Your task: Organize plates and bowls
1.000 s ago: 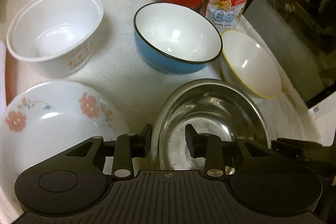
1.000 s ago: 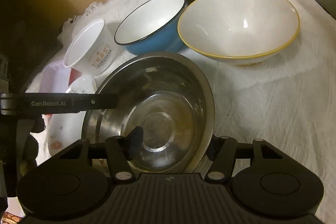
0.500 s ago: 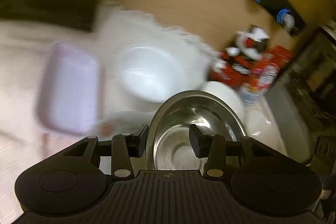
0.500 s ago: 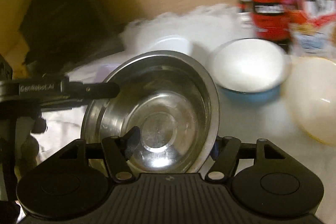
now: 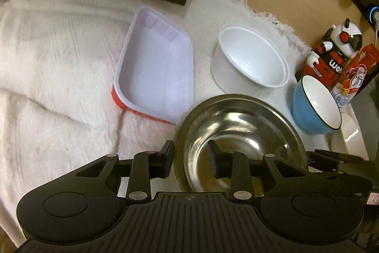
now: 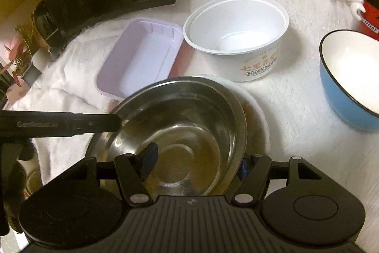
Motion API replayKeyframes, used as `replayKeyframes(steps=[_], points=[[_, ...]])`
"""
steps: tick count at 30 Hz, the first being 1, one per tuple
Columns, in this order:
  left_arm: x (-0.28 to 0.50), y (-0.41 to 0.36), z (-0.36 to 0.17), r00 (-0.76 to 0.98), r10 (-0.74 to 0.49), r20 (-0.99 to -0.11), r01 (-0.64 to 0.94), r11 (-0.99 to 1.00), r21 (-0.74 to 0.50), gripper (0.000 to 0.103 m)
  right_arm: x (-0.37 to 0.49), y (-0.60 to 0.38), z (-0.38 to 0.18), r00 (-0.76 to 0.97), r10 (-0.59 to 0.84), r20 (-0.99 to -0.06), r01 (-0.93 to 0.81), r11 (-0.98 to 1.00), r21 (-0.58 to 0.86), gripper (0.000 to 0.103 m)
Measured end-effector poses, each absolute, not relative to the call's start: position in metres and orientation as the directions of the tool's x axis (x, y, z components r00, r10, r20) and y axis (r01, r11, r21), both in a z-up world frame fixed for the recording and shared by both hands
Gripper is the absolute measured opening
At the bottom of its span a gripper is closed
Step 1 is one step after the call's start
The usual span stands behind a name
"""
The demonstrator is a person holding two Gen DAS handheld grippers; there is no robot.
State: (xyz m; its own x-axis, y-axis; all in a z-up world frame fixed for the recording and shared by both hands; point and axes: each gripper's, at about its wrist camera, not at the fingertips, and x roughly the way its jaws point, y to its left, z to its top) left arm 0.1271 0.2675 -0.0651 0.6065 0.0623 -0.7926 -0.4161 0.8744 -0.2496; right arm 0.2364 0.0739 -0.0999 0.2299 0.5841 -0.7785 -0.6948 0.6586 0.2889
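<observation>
The round stainless-steel bowl is pinched at two rims: the right gripper straddles its near wall at 6 o'clock, one finger inside and one outside, and the left gripper does the same on the opposite rim, its finger showing at 9 o'clock in the right wrist view. Nothing is in the bowl. It sits over the white shallow dish, whose rim shows at 3 o'clock of it. At 12 o'clock stands the empty white plastic tub with printed lettering; at 10 o'clock lies the empty pale lilac rectangular tray; at 2 o'clock, the empty blue bowl with a white inside. The white textured cloth lies bare toward 9 o'clock in the left wrist view. A second ago the steel bowl rested on the cloth beside the flowered dish; now it covers that dish.
</observation>
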Motion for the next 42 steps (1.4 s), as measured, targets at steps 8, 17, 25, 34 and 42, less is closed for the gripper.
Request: replayKeyframes(steps=[8,17,25,34,42], points=[[0.128,0.262,-0.067,0.571,0.153,-0.806,-0.432,0.892,-0.137,0.036,0.236,0.067,-0.099,0.267,0.559,-0.785,-0.683,0.684,0.255,0.069],[0.119,0.279,-0.075,0.591,0.056,-0.805,-0.479,0.827,-0.295,0.034,0.24,0.047,-0.09,0.313,0.526,-0.791,-0.666,0.715,0.213,0.08],[0.135,0.283,-0.096,0.561,-0.019,-0.828,-0.468,0.817,-0.336,0.031,0.266,0.05,-0.114,0.193,0.598,-0.778,-0.56,0.718,0.413,0.076],[0.131,0.293,-0.088,0.514,0.015,-0.858,-0.498,0.819,-0.284,0.032,0.262,0.057,-0.116,0.151,0.611,-0.777,-0.511,0.721,0.468,0.077],[0.12,0.303,-0.086,0.524,0.048,-0.85,-0.523,0.806,-0.277,0.032,0.244,0.08,-0.118,0.14,0.598,-0.789,-0.589,0.691,0.419,0.079]])
